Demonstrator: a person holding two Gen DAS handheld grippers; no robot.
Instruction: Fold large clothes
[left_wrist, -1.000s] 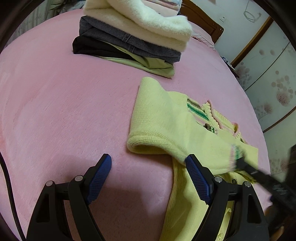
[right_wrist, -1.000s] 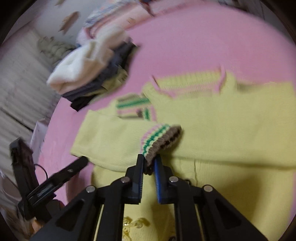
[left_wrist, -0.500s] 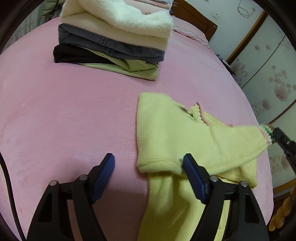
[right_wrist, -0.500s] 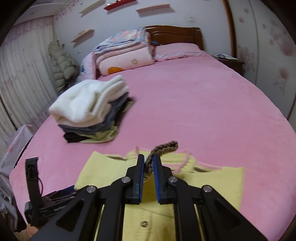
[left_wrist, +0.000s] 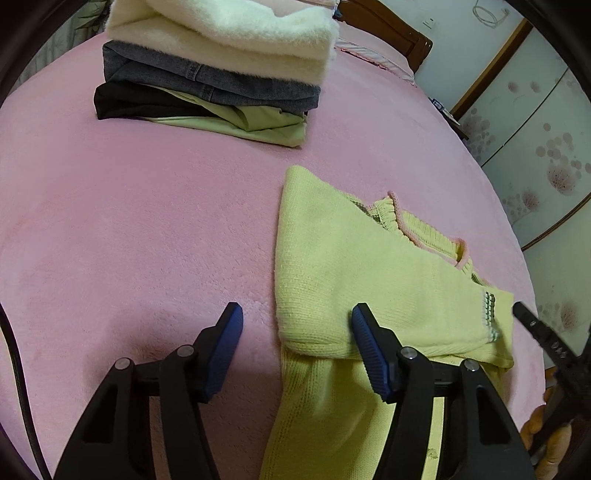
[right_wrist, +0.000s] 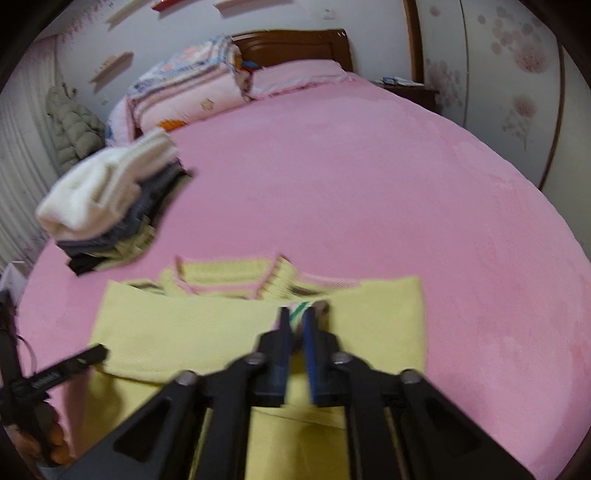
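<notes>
- Pink bedspread (right_wrist: 369, 192) covers the whole bed, with a wooden headboard (right_wrist: 295, 44) and a folded quilt (right_wrist: 184, 92) at its far end.
- On the bedspread lies the yellow sweater (left_wrist: 351, 266), pink-trimmed collar toward the headboard, one sleeve folded across its chest.
- Left gripper (left_wrist: 297, 328) hangs over the sweater's near left edge; its jaws have just been closing but stand half apart, one blue pad over bare bedspread, the other above the folded sleeve, gripping nothing.
- Right gripper (right_wrist: 297, 325) sits over the middle of the sweater, jaws pinched tight on the striped cuff (right_wrist: 301, 308) of that sleeve.
- Beyond the sweater's left shoulder sits a stack of folded clothes (left_wrist: 218, 62), a fluffy white piece on top, clear of the sweater.
</notes>
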